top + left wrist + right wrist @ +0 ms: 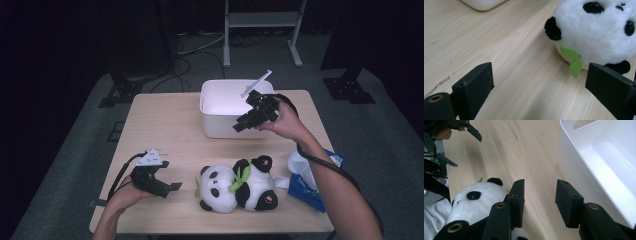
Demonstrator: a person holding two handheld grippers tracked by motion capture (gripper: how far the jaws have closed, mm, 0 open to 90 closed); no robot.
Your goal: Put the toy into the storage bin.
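Here, one plush panda (235, 185) lies on its back near the front edge of the wooden table (160, 125), its head toward the person's left, a green leaf at its neck. One white bin (225, 107) stands toward the far side of the table, and one blue pack of tissues (310, 182) sits just beside the panda's feet at the right edge. Two grippers are in play. The left gripper (167, 175), held low over the table near the front left corner, has its jaws spread wide with nothing between them, and they point at the panda's head close by. The right gripper (245, 122) hovers above the bin's front right corner, jaws parted by a moderate gap, also gripping nothing; it is well apart from the toy.
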